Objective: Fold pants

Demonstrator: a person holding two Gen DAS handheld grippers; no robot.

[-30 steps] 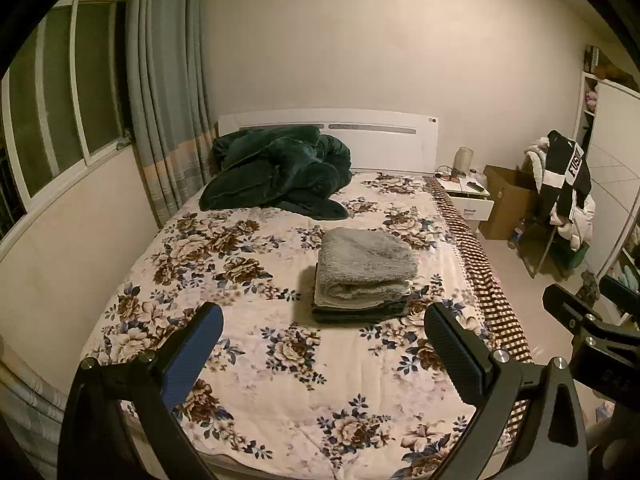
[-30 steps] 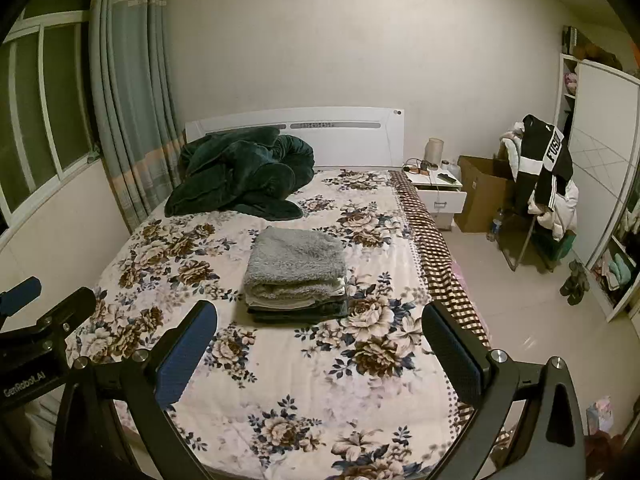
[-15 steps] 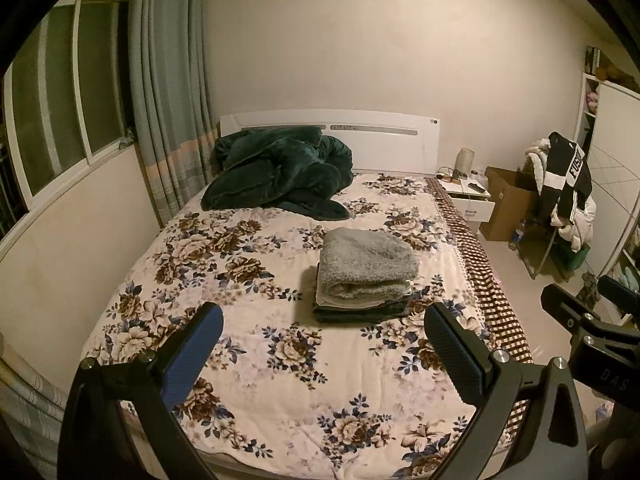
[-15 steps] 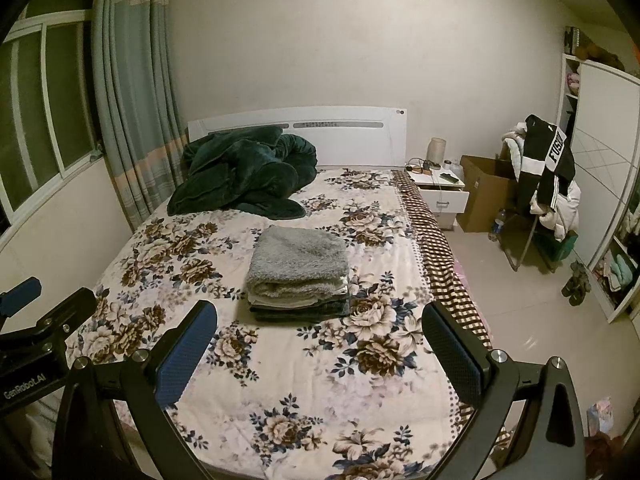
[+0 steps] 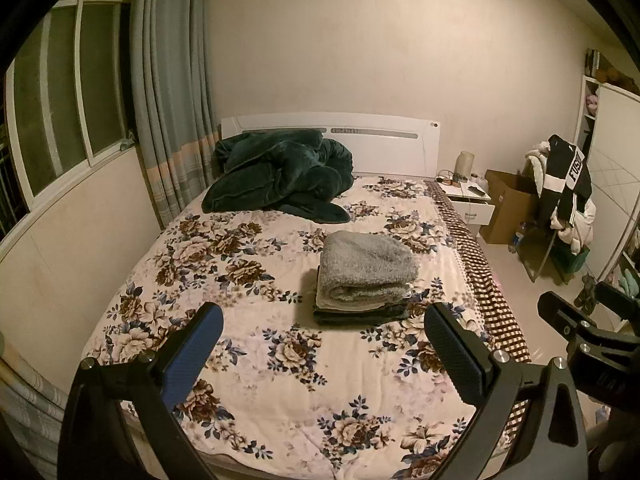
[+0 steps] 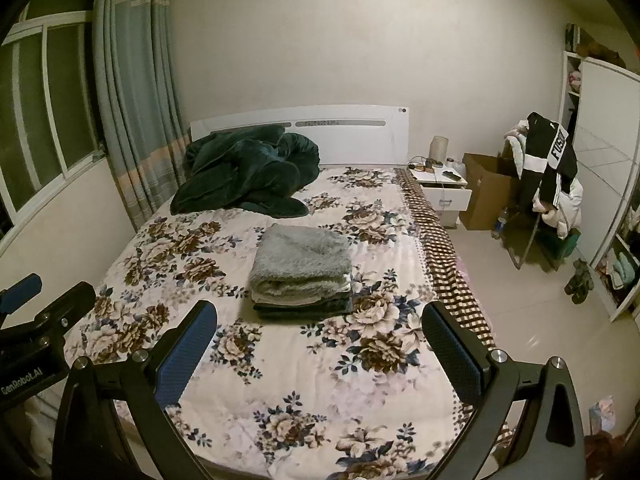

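A big bed (image 5: 280, 408) has a soft cover with brown and blue flowers all over it. One neat pile of folded clothes (image 5: 366, 280) sits near the middle of the bed, a bit to the right side. The top piece is gray and fuzzy (image 6: 304, 260), folded into a fat square. Under it are thin flat layers, one light and some dark (image 6: 304, 307). Which layers are pants cannot be told, and the layers are too thin to count.

One dark green fluffy blanket (image 5: 280, 176) lies in a lumpy heap by the white headboard (image 5: 384, 140). One small white nightstand (image 6: 444, 188) stands beside the bed, and a brown cardboard box (image 6: 486, 192) is next to it. Long gray-blue curtains (image 5: 172, 80) hang by the window.

The left claw (image 5: 324, 356) hangs over the foot of the bed, spread wide and holding nothing. Its two pads (image 5: 188, 360) are blue and bumpy. The right claw (image 6: 320, 354) is also spread wide with nothing in it. Both claws are well apart from the pile.
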